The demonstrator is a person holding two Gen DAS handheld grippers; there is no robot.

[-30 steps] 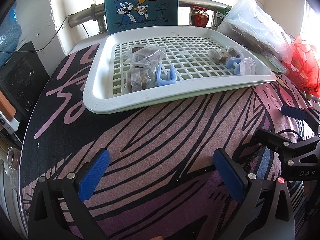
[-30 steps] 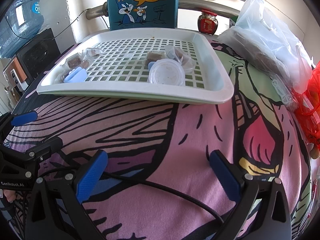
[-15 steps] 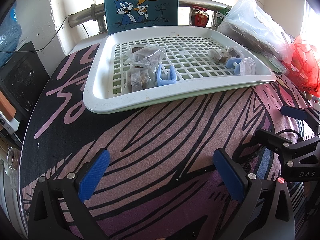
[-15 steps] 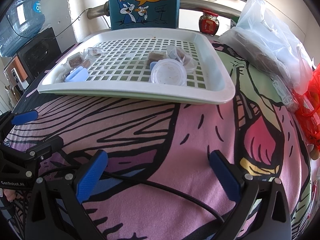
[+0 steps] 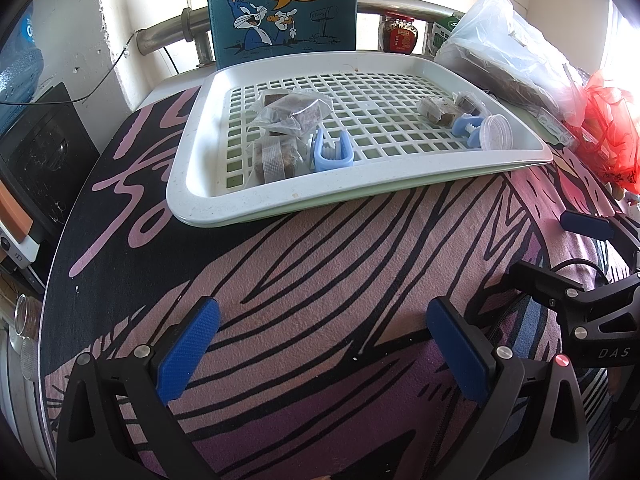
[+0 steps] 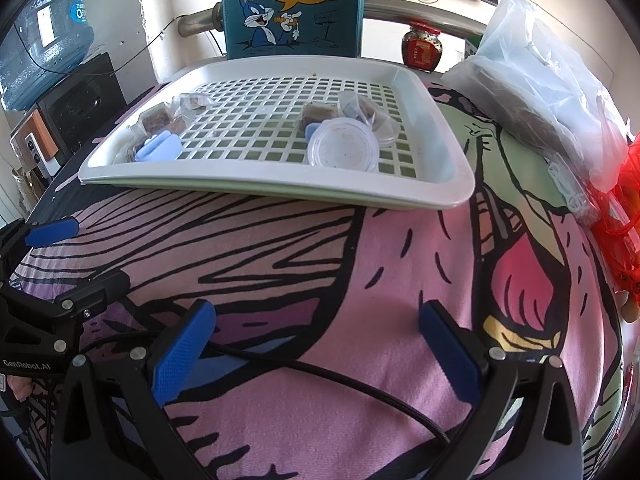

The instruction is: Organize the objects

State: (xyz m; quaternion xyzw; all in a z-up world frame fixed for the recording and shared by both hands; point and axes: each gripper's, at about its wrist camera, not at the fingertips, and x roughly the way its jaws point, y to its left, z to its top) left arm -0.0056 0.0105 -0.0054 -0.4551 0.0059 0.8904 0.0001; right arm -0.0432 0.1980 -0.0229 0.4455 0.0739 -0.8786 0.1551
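Wrapped snacks (image 5: 294, 114), a blue clip (image 5: 331, 153) and a lidded cup (image 6: 343, 148) sit scattered in the white tray (image 5: 208, 196), both grippers (image 5: 320, 344) (image 6: 316, 344) spread wide and empty over the cloth, so sorting hasn't started, next is reaching in.

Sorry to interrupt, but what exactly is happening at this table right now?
A person holds a gripper in each hand over the patterned cloth, and the left gripper and right gripper are both open and empty. Ahead, the white tray holds wrapped snacks, a blue clip and a small round tub. Nothing is being gripped.
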